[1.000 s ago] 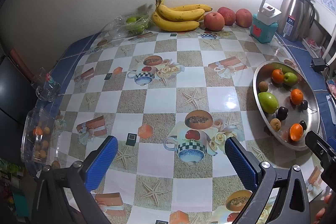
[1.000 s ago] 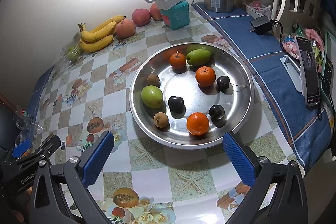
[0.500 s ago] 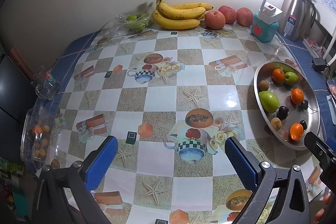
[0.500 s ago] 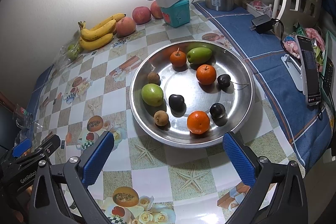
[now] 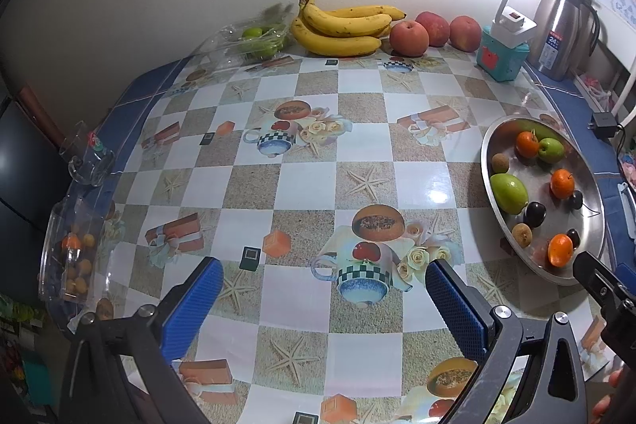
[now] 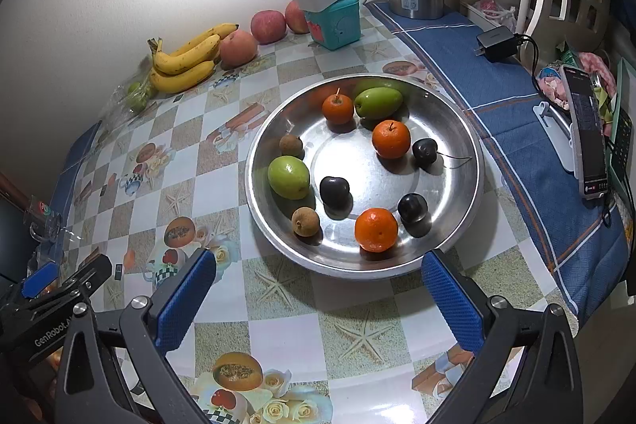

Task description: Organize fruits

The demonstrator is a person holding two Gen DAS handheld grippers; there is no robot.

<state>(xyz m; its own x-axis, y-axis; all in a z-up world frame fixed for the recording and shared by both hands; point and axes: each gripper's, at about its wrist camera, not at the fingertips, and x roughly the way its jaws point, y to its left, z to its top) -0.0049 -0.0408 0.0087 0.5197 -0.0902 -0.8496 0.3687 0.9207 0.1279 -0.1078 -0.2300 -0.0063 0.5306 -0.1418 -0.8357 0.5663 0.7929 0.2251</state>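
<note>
Landmark: the steel tray [image 6: 457,130] on the checked tablecloth [image 6: 278,304]; every place below is told from it

Far left of the tray: a clear plastic box [image 5: 71,257] at the table's edge holds small orange and brown fruits; a second clear pack [image 5: 254,38] of green fruits lies by the wall

Left gripper [image 5: 318,301]: jaws spread wide with nothing between them; it hovers over bare cloth well left of the tray

Behind and left of the tray: bananas [image 6: 187,62] and three apples [image 6: 268,26] in a row along the wall, apart from the tray

Inside the tray: three oranges [image 6: 376,229], two green fruits [image 6: 288,177], three dark plums [image 6: 334,192] and two small brown fruits [image 6: 305,221]; they lie loosely scattered, kinds mixed together

Right gripper [image 6: 318,301]: fingers wide apart and holding nothing; it hangs just short of the tray's near rim

Progress: ten fruits sit in the tray while bananas, apples and the packed fruit lie outside it; this fits either gathering into the tray under way or sorting out of it; the pictures do not settle which
</note>
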